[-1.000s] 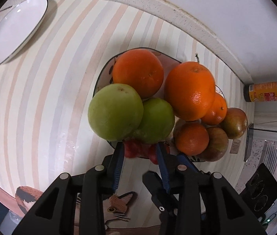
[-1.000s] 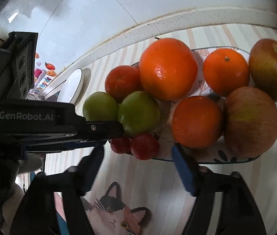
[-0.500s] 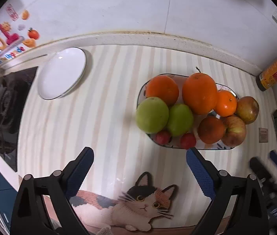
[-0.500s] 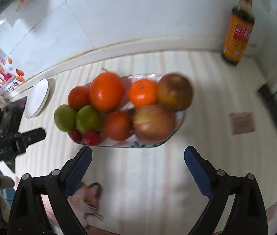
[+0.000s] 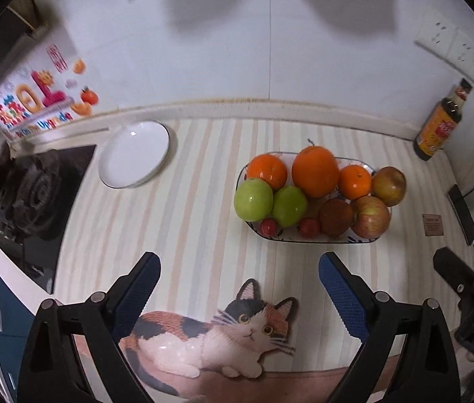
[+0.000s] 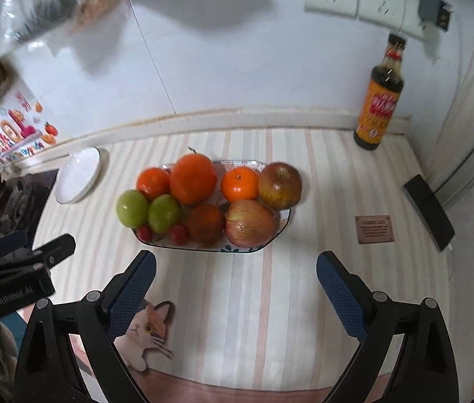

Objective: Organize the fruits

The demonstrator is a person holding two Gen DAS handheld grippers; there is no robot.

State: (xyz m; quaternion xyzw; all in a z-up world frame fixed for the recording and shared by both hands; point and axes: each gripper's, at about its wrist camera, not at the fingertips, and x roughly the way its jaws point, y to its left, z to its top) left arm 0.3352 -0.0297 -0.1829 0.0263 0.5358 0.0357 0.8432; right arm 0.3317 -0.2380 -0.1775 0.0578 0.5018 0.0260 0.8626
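An oval fruit dish [image 5: 314,239] [image 6: 282,226] sits on the striped mat, piled with oranges [image 5: 316,172] [image 6: 192,178], two green apples [image 5: 253,199] [image 6: 133,208], two red apples [image 5: 370,216] [image 6: 250,223] and two small red fruits [image 5: 308,227] [image 6: 180,232]. My left gripper [image 5: 239,277] is open and empty, held back from the dish at the near side. My right gripper [image 6: 235,272] is open and empty, also short of the dish. An empty white plate [image 5: 134,154] [image 6: 77,174] lies to the left.
A sauce bottle [image 5: 438,126] [image 6: 378,100] stands by the back wall at right. A black stove [image 5: 32,201] [image 6: 12,201] is at left. A cat picture [image 5: 213,332] marks the mat's near edge. A small brown card [image 6: 374,229] and a black object [image 6: 429,211] lie at right.
Both grippers have pulled back and up from the dish, and the left one has opened wide. The fruit has not moved.
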